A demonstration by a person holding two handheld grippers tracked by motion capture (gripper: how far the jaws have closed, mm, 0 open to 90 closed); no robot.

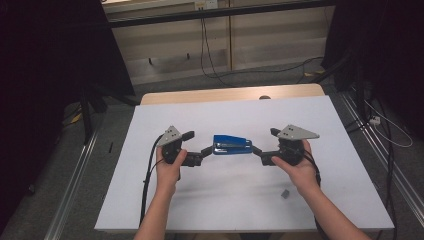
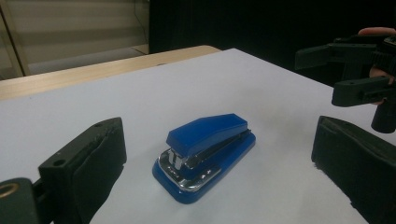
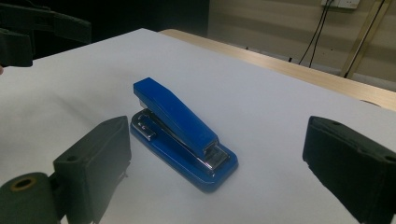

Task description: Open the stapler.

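**op_rig:** Both claws are spread wide right now, nothing in either one. Left gripper [image 1: 206, 150] sits at one short end of the stapler [image 1: 231, 144], right gripper [image 1: 256, 149] at the other. The stapler's flat on the white table [image 1: 200, 200], roughly mid-table, between the two tips.

**benchlurker:** why come at it from both ends instead of just grabbing it with one?

**op_rig:** My guess is it's about control. From the left gripper view the stapler [image 2: 205, 151] lies just ahead of the open jaws with its metal front end toward me, and I can see the right gripper [image 2: 348, 74] farther off past it, also open. From the right gripper view it's the opposite: the hinge end of the stapler [image 3: 182, 133] is nearer, and it sits between my two jaws but not touching either pad as far as I can tell.

**benchlurker:** so nobody's actually got hold of it yet?

**op_rig:** Nope, it's resting on its base, upright, arm down. I keep both grippers low and level with it so the jaws would close on the blue sides rather than scrape the top. It's slick plastic, so I reckon a one-sided pinch could make it skid on the sheet.

**benchlurker:** what's that little dark thing near your right arm?

**op_rig:** Small grey bit [image 1: 285, 193] on the table, well apart from the stapler. Can't tell what it is.
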